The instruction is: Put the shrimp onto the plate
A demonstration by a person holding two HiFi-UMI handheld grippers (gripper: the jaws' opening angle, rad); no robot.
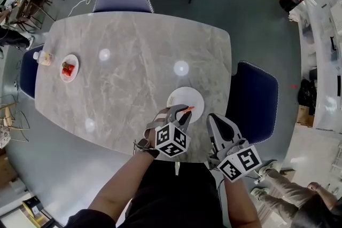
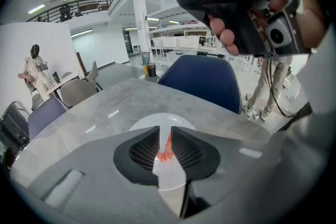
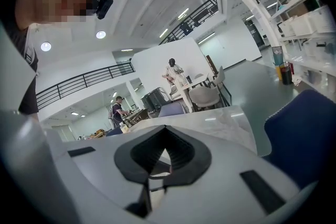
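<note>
The left gripper (image 2: 164, 130) is clenched on the shrimp (image 2: 167, 148). Its jaws stand only a narrow slit apart, and the orange body fills that slit, pressed by both ribbed pads. The shrimp hangs over the white plate (image 2: 157, 119), which lies on the near right part of the marble table (image 1: 133, 50). No view shows whether it touches the plate.

The right gripper (image 3: 165, 134) is closed, its jaw tips meeting with nothing between them. It is held just right of the left one at the table's near edge, beside a blue chair (image 1: 255, 96).

There are two grippers and one shrimp in the grip. There are also two plates. The second plate (image 1: 75, 64) is smaller, sits well apart at the far left, carries red food (image 1: 67, 69) too small to name, and has one small bottle (image 1: 44, 57) just beside it.

The shrimp's long axis runs along the slit between the jaws, with the broader end towards the gripper body. In the head view a thin orange end pokes past the jaw tips, pointing right over the plate.
</note>
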